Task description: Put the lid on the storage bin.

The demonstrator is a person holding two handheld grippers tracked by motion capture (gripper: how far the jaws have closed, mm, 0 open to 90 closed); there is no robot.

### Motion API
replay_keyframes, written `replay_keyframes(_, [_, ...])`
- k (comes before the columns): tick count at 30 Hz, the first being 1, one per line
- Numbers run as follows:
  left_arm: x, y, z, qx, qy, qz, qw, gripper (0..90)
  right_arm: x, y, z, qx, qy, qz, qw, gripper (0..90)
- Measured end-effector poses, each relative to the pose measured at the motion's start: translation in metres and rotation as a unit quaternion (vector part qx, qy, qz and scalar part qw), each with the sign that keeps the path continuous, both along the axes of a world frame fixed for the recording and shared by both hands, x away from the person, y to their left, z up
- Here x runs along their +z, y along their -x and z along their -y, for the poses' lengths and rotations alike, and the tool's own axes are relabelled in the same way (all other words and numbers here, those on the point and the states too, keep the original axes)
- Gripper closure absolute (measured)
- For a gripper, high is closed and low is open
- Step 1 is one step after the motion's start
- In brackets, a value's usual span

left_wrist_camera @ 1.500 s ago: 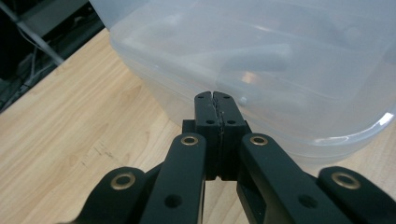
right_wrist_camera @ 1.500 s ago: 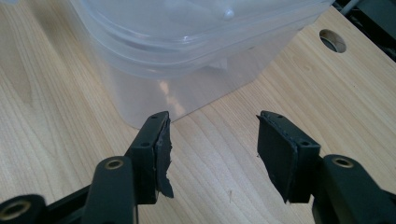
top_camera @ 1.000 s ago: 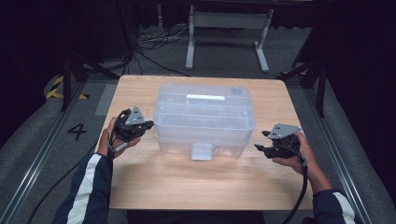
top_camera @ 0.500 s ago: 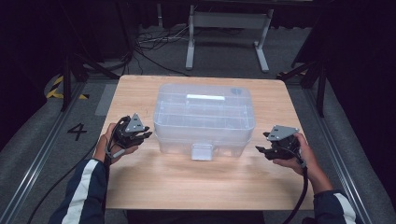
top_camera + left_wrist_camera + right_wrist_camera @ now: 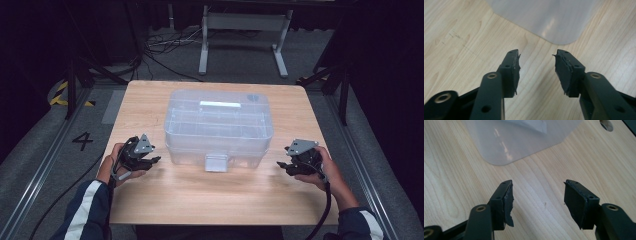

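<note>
Hand-held grippers are flanking a clear plastic bin (image 5: 218, 127) on the worktop (image 5: 200, 195). Left hand-held gripper (image 5: 150, 161) has just been opening its jaws, gripping nothing. Right hand-held gripper (image 5: 281, 164) is resting open, likewise empty.

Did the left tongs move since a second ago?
Yes. The left tongs slid toward the person's edge of the table, away from the side of the clear plastic box, and the jaws have just been opening, with nothing between them.
</note>
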State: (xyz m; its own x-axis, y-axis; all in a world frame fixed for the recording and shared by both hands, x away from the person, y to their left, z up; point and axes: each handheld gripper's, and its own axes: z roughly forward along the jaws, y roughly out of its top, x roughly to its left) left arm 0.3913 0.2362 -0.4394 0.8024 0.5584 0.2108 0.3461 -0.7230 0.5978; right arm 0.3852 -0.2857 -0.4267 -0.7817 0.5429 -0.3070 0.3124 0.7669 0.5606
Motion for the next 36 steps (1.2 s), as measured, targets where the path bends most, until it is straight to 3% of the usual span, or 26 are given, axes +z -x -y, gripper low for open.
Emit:
replay_keyframes(6, [-0.01, 0.009, -0.006, -0.001, -0.011, -0.017, 0.9998, 47.0, -0.005, 0.002, 0.007, -0.008, -0.002, -0.006, 0.9999, 40.0])
replay_keyframes(14, [-0.02, 0.025, -0.02, 0.004, -0.007, -0.028, 0.9996, 35.6, -0.018, 0.01, 0.024, -0.022, -0.016, -0.022, 0.9994, 37.4])
replay_keyframes(19, [-0.023, 0.035, -0.032, 0.012, 0.012, -0.036, 0.9992, 28.7, -0.026, 0.018, 0.04, -0.04, -0.032, -0.029, 0.9982, 35.4])
replay_keyframes(24, [-0.025, 0.043, -0.04, 0.026, 0.026, -0.038, 0.9986, 23.6, -0.032, 0.023, 0.053, -0.059, -0.03, -0.039, 0.997, 36.1])
replay_keyframes(25, [-0.025, 0.044, -0.041, 0.029, 0.033, -0.042, 0.9982, 21.2, -0.034, 0.026, 0.06, -0.07, -0.05, -0.042, 0.9954, 36.0])
replay_keyframes(28, [-0.029, 0.045, -0.045, 0.029, 0.024, -0.05, 0.998, 22.4, -0.037, 0.03, 0.07, -0.081, -0.07, -0.044, 0.9932, 35.5])
replay_keyframes(33, [-0.033, 0.047, -0.051, 0.035, 0.049, -0.061, 0.9963, 20.0, -0.046, 0.037, 0.082, -0.094, -0.101, -0.054, 0.989, 33.8])
replay_keyframes(34, [-0.036, 0.049, -0.054, 0.037, 0.062, -0.07, 0.9949, 20.0, -0.048, 0.039, 0.085, -0.097, -0.114, -0.057, 0.9871, 33.1])
replay_keyframes(35, [-0.038, 0.049, -0.056, 0.037, 0.075, -0.073, 0.9938, 18.1, -0.054, 0.043, 0.096, -0.113, -0.151, -0.063, 0.9801, 29.2])
replay_keyframes(36, [-0.039, 0.05, -0.058, 0.04, 0.084, -0.075, 0.9928, 18.1, -0.054, 0.043, 0.096, -0.113, -0.151, -0.063, 0.9801, 29.2])
